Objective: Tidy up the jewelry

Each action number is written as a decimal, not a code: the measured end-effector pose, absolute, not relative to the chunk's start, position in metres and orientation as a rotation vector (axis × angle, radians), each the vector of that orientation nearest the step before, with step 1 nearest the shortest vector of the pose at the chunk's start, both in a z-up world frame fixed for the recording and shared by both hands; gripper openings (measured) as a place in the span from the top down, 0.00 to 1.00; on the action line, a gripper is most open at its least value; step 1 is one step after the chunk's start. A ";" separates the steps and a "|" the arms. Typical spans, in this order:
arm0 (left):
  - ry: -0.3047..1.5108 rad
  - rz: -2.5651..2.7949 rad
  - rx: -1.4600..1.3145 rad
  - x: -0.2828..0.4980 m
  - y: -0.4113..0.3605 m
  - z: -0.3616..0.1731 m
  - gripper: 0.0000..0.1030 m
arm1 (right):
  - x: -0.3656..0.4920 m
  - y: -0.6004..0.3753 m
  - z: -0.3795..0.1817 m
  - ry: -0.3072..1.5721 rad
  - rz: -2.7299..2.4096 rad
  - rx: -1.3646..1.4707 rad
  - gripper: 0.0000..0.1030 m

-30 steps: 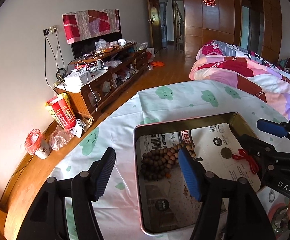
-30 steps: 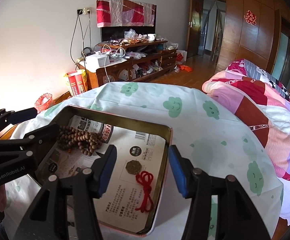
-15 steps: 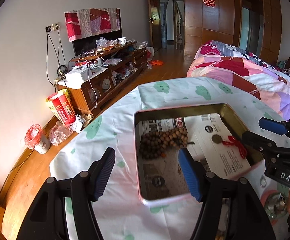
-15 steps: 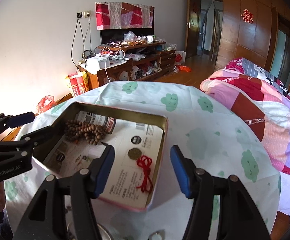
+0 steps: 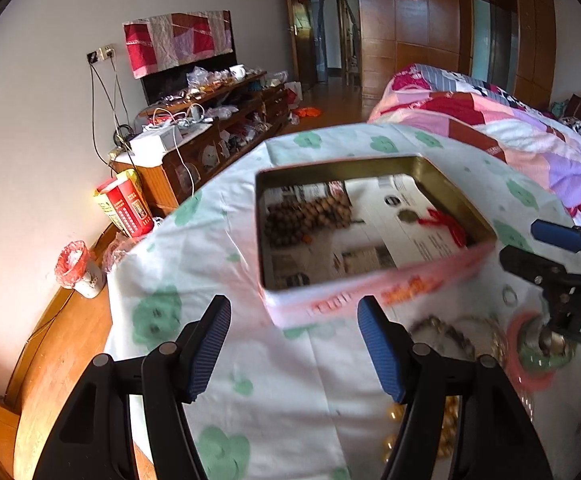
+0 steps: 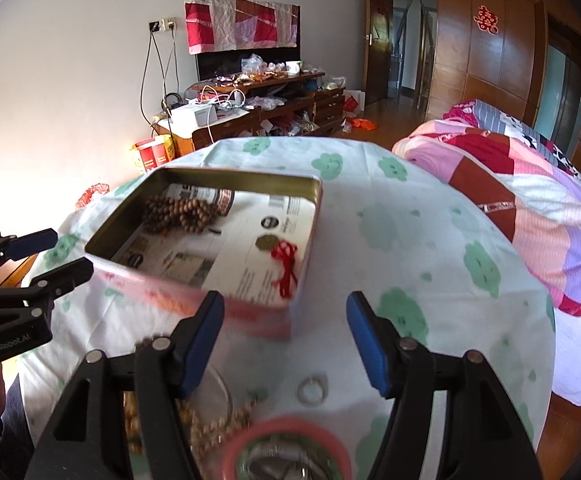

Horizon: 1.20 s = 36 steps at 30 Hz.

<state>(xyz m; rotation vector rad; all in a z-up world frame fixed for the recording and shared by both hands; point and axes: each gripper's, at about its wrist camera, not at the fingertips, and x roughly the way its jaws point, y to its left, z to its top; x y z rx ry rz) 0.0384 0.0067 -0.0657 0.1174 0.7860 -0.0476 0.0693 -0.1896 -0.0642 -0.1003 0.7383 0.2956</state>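
Both hand-held grippers, left (image 5: 290, 344) and right (image 6: 284, 340), are hanging wide apart and holding nothing. The loose jewelry (image 6: 210, 428) is lying on the bench (image 6: 430, 240) just below the right one, which is nearer. The tin (image 6: 194, 296), holding beads (image 6: 178, 212) and a red-corded charm (image 6: 278, 256), is sitting just beyond, with nothing in between.

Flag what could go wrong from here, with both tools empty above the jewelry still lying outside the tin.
1. The loose pieces lie crowded: the small ring beside the bead strands and pink bangle. A grab may snag two.
2. The ring lies flat on the tablecloth; the right tool could pinch fabric and drag the tin.
3. The left tool, open, hangs close by the right; they might collide.
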 end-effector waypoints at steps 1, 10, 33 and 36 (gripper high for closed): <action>0.793 -0.045 0.117 0.036 0.006 -0.068 0.36 | 0.066 -0.192 -0.065 0.739 0.291 -0.100 0.36; 0.840 -0.036 0.101 0.009 -0.005 -0.086 0.36 | 0.020 -0.224 -0.080 0.755 0.227 -0.074 0.33; 0.794 -0.202 0.160 -0.024 -0.037 -0.080 0.36 | 0.001 -0.238 -0.088 0.744 0.181 -0.054 0.32; 0.798 -0.230 0.181 -0.027 -0.044 -0.082 0.36 | 0.001 -0.237 -0.089 0.744 0.185 -0.053 0.32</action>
